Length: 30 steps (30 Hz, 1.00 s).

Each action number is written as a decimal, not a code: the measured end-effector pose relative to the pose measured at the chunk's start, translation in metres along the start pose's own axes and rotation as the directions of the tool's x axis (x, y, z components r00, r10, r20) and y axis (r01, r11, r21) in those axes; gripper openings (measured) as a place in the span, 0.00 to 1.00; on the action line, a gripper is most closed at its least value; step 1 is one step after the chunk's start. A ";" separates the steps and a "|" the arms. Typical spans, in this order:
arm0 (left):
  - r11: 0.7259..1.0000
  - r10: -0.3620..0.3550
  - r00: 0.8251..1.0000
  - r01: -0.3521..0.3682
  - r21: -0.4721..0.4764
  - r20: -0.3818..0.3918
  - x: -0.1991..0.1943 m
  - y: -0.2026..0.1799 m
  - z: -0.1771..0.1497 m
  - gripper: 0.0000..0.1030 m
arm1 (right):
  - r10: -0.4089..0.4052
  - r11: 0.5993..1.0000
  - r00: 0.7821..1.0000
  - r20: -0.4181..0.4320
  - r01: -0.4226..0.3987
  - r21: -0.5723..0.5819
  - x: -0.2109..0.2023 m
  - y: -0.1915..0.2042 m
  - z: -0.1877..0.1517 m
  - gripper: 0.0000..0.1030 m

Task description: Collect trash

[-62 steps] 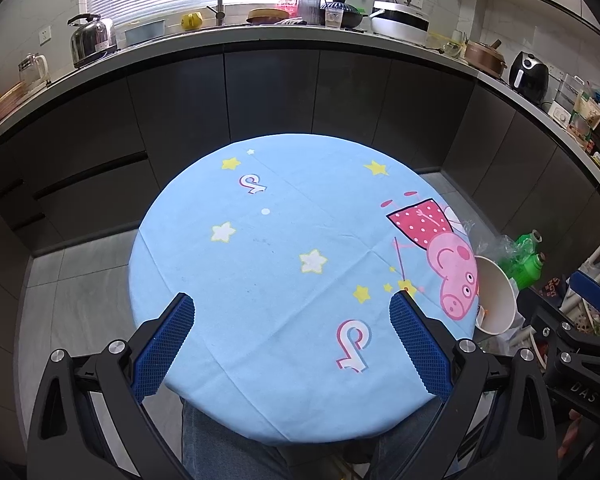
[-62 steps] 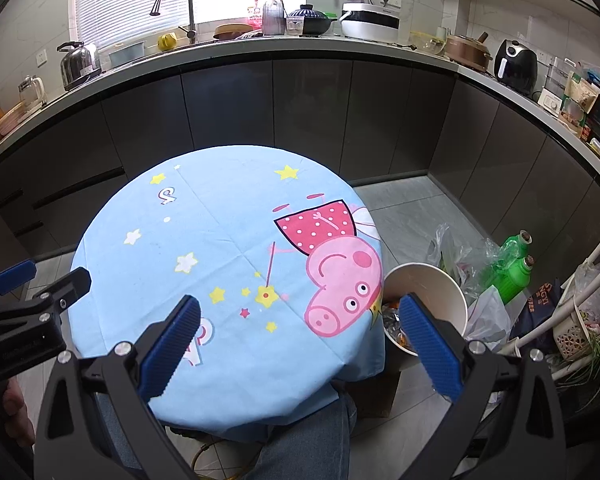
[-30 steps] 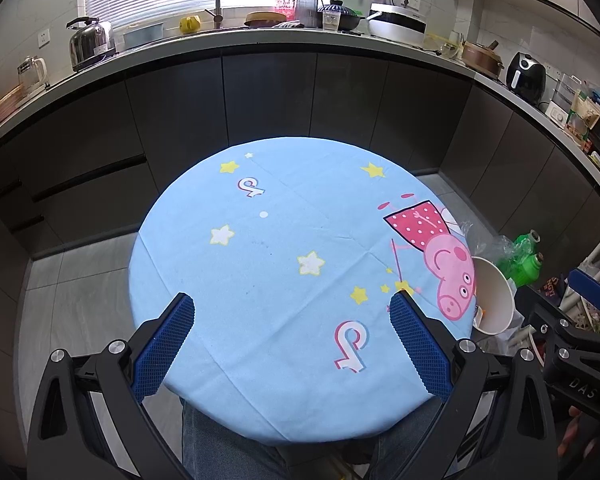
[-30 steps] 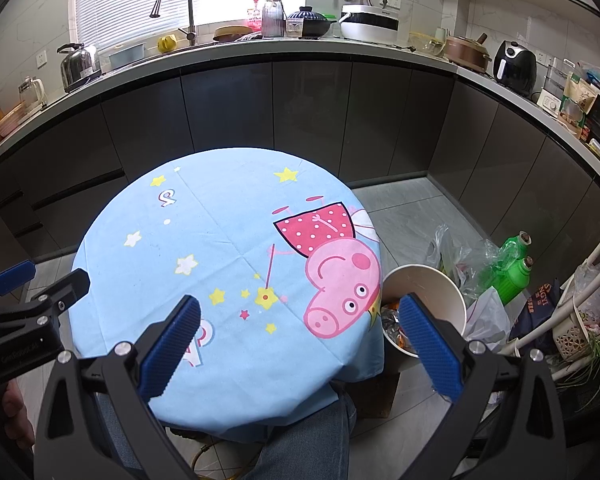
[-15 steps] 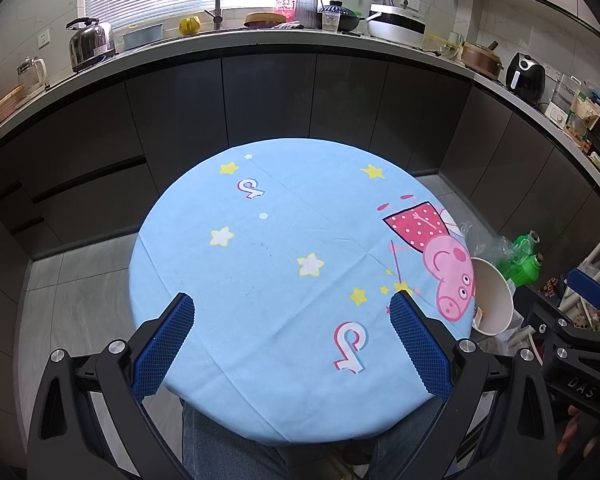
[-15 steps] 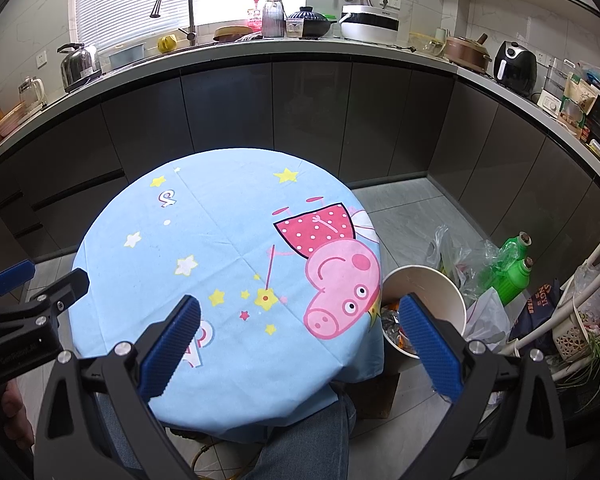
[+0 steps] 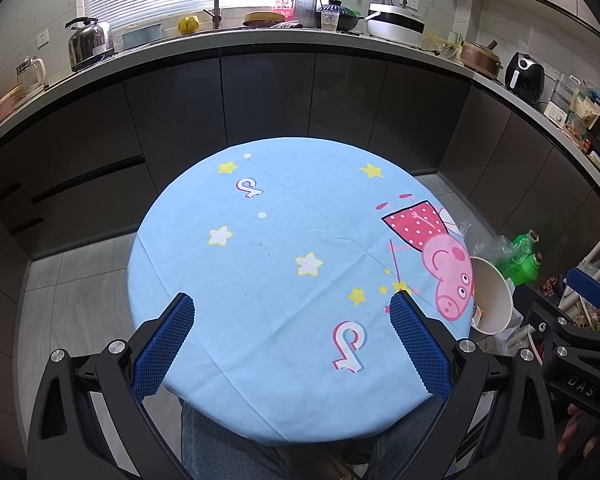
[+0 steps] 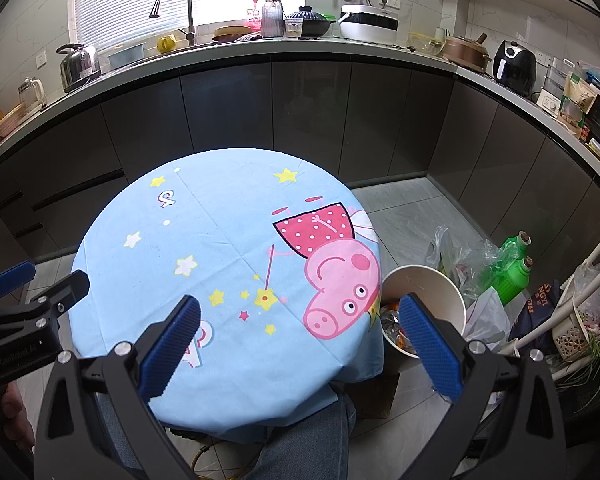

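Your left gripper (image 7: 292,302) hangs over the near edge of the round table (image 7: 260,264), jaws wide and holding nothing; bare blue cloth runs on to 12 o'clock. Your right gripper (image 8: 300,304), likewise wide and unloaded, straddles the table's right edge. The white paper bucket (image 8: 432,280), with crumpled wrappers inside, sits on the floor at 2 o'clock, just beyond its right finger.

A round table (image 7: 260,264) under a blue cartoon-pig tablecloth (image 8: 220,240); only the cloth lies there.
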<state>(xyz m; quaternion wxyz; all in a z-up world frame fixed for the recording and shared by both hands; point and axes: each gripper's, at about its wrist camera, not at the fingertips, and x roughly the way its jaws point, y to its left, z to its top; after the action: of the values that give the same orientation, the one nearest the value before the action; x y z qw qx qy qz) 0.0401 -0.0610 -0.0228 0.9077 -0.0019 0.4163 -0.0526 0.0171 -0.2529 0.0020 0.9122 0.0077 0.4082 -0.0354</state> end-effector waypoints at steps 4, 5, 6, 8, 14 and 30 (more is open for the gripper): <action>1.000 -0.001 1.000 0.001 0.002 0.001 0.000 0.000 0.000 0.92 | 0.000 1.000 1.000 0.000 0.000 0.000 0.000 0.000 0.000 0.97; 1.000 -0.001 1.000 0.001 0.002 0.001 0.000 0.000 0.000 0.92 | 0.000 1.000 1.000 0.000 0.000 0.000 0.000 0.000 0.000 0.97; 1.000 0.000 1.000 0.000 0.002 0.001 0.000 0.000 0.000 0.92 | 0.000 1.000 1.000 0.000 0.000 0.000 0.000 0.000 0.000 0.97; 1.000 -0.001 1.000 0.001 0.001 0.000 0.000 -0.001 0.000 0.92 | 0.000 1.000 1.000 -0.001 0.000 0.000 0.000 0.000 0.000 0.97; 1.000 -0.001 1.000 0.001 0.002 0.001 0.000 -0.001 0.000 0.92 | 0.000 1.000 1.000 0.001 0.000 0.000 0.000 0.000 0.000 0.97; 1.000 0.001 1.000 -0.001 0.005 -0.005 0.000 -0.002 0.000 0.92 | -0.001 1.000 1.000 0.000 0.001 0.002 0.000 0.000 0.000 0.97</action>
<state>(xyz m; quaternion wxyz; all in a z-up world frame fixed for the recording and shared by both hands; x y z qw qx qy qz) 0.0403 -0.0631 -0.0228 0.9067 0.0006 0.4185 -0.0532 0.0169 -0.2532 0.0023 0.9122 0.0082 0.4080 -0.0364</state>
